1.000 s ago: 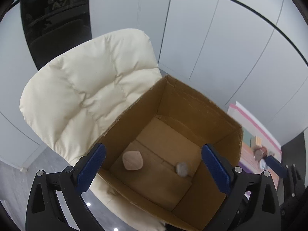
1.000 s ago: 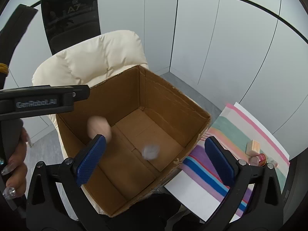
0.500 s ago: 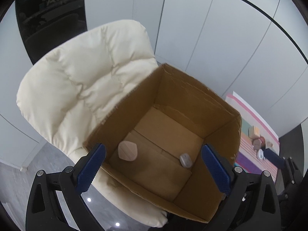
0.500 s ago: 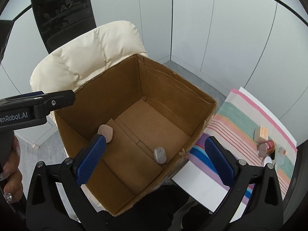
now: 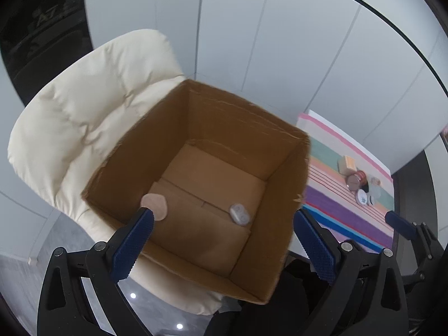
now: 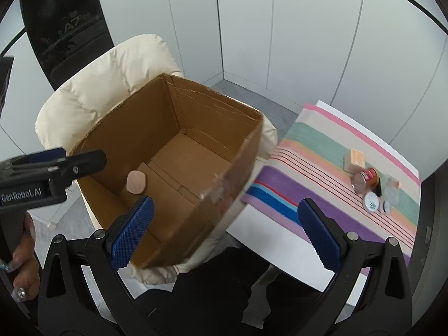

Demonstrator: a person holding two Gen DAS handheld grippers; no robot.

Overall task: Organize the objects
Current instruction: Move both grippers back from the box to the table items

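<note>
Left wrist view looks down into the cardboard box (image 5: 238, 128) that sits on the cream padded chair (image 5: 84, 106); your left gripper (image 5: 224, 240) hangs over its near rim with the jaws spread wide and nothing between them; two things already lie on the box floor, a pinkish flat piece (image 5: 154, 205) toward the left wall and a small grey pebble-like piece (image 5: 240, 214) nearer the middle, well apart from each other.

From the right wrist view, your right gripper (image 6: 224, 229) is likewise spread wide and empty, poised above the gap between the box (image 6: 179, 128) and the striped cloth (image 6: 322, 151) on the table; only the pinkish flat piece (image 6: 136, 182) shows inside from here, since the near wall hides the grey one.

On the cloth, well away from the box, a small cluster waits: a wooden block (image 6: 355, 160), a red tin (image 6: 365, 180) lying just beside it, a white round jar (image 6: 371, 202) with a smaller lid-like piece touching it, and something clear and hard to make out behind them.

By my reading you are partway through; two items are boxed and roughly four or five are left on the cloth; both of your tools are free, so the next fetch would start from that cluster.
</note>
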